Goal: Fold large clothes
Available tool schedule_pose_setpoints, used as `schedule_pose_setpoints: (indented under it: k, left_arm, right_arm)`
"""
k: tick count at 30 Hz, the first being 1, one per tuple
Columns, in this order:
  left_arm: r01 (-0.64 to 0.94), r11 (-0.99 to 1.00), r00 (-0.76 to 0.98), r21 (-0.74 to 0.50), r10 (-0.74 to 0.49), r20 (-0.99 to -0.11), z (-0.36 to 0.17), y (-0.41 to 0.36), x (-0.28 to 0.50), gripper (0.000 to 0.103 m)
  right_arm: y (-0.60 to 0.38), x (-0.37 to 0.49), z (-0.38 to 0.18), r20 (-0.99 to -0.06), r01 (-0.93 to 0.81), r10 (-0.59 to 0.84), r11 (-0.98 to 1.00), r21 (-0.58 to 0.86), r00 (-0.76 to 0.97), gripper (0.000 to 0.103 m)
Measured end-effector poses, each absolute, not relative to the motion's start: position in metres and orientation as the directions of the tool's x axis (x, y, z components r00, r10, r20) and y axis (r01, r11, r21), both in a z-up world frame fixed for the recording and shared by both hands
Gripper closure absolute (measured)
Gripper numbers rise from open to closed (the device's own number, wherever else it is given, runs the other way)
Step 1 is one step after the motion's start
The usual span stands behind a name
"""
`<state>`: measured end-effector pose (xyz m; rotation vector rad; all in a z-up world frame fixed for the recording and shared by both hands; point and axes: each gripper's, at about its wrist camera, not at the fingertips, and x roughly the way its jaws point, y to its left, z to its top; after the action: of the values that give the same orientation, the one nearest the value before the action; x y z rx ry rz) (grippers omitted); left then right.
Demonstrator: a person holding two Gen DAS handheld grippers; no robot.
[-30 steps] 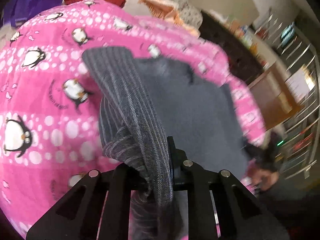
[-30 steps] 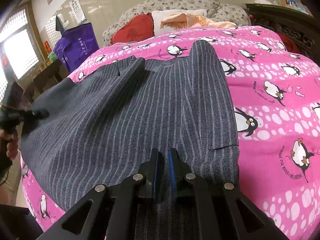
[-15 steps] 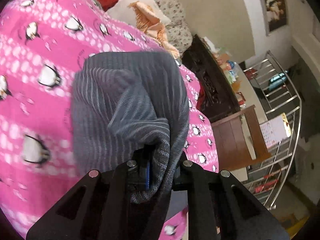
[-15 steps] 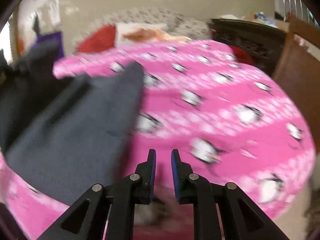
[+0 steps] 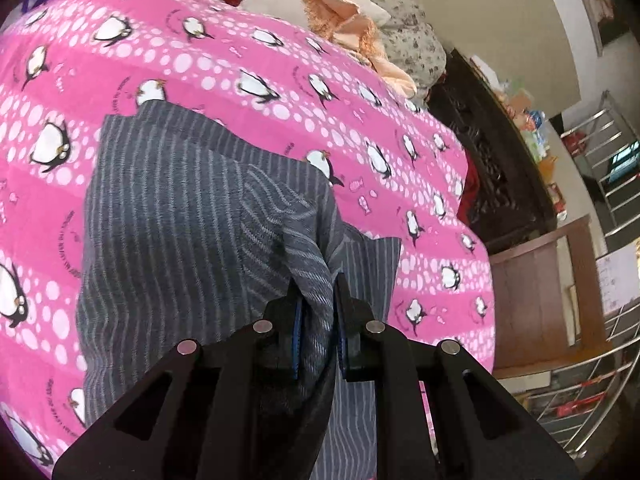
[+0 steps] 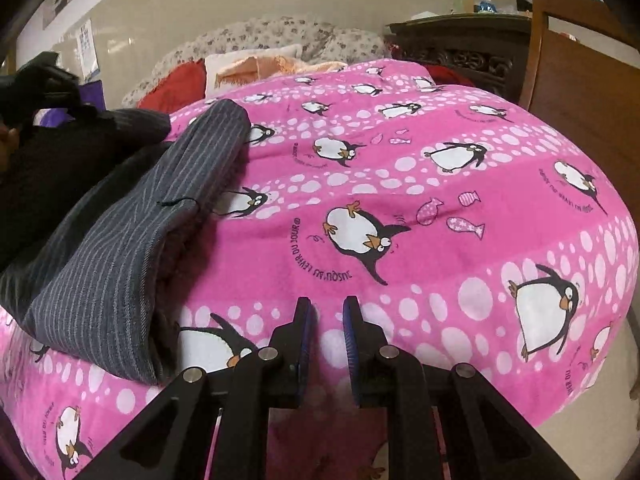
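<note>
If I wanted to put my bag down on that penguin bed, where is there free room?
The widest bare stretch of the pink penguin blanket lies between the striped grey garment and the wooden board. The right gripper hovers empty over its near edge. It is crowded at the head, with pillows, and where the left gripper pinches the garment.

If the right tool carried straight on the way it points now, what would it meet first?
Most likely the pink penguin blanket: the right tool is empty, angled down at bare blanket. The striped grey garment lies off to its left, out of that line, though depth is unclear.
</note>
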<state>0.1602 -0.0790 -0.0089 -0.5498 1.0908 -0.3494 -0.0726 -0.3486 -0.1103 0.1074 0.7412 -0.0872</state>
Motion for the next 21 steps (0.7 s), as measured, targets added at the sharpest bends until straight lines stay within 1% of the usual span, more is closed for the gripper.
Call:
schedule_pose_setpoints:
  k: [4,7,8,10,11,12,14,15,19,21]
  left_arm:
    - [-0.011,0.817,0.426,-0.576,-0.517,-0.742,-0.026,-0.079,0.158,0.091]
    - [0.010,0.803,0.420,-0.596,-0.545,-0.726,-0.031,-0.077,0.154,0.091]
    - [0.022,0.798,0.418,-0.603,-0.555,-0.719,-0.031,-0.076,0.153,0.089]
    - [0.037,0.752,0.389,-0.658,-0.617,-0.684,-0.033,-0.071,0.150,0.076]
    - [0.040,0.728,0.375,-0.685,-0.646,-0.665,-0.033,-0.070,0.150,0.061]
    - [0.043,0.694,0.361,-0.719,-0.682,-0.637,-0.031,-0.069,0.147,0.049]
    - [0.044,0.656,0.352,-0.754,-0.716,-0.602,-0.024,-0.066,0.143,0.043]
    - [0.047,0.620,0.343,-0.783,-0.746,-0.570,-0.019,-0.064,0.141,0.042]
    - [0.070,0.488,0.331,-0.870,-0.834,-0.441,0.010,-0.046,0.132,0.041]
    - [0.098,0.458,0.356,-0.883,-0.845,-0.399,0.025,-0.029,0.127,0.039]
  right_arm:
    - [-0.349,-0.073,-0.111,-0.673,0.109,-0.034,0.992,0.069,0.739,0.088]
    - [-0.349,-0.070,-0.106,-0.695,0.091,-0.029,0.994,0.052,0.718,0.088]
    - [-0.350,-0.068,-0.104,-0.708,0.088,-0.019,0.994,0.061,0.706,0.088]
    - [-0.355,-0.066,-0.100,-0.721,0.091,-0.006,0.993,0.079,0.693,0.088]
    - [-0.356,-0.065,-0.097,-0.724,0.095,-0.005,0.992,0.083,0.690,0.088]
    - [-0.357,-0.066,-0.095,-0.724,0.100,-0.009,0.991,0.083,0.690,0.088]
    - [-0.358,-0.067,-0.089,-0.723,0.111,-0.025,0.991,0.072,0.690,0.088]
    - [-0.357,-0.068,-0.086,-0.721,0.113,-0.031,0.991,0.066,0.692,0.088]
    - [-0.350,-0.072,-0.068,-0.704,0.110,-0.049,0.993,0.042,0.709,0.088]
    - [-0.342,-0.075,-0.054,-0.687,0.097,-0.051,0.995,0.029,0.724,0.088]
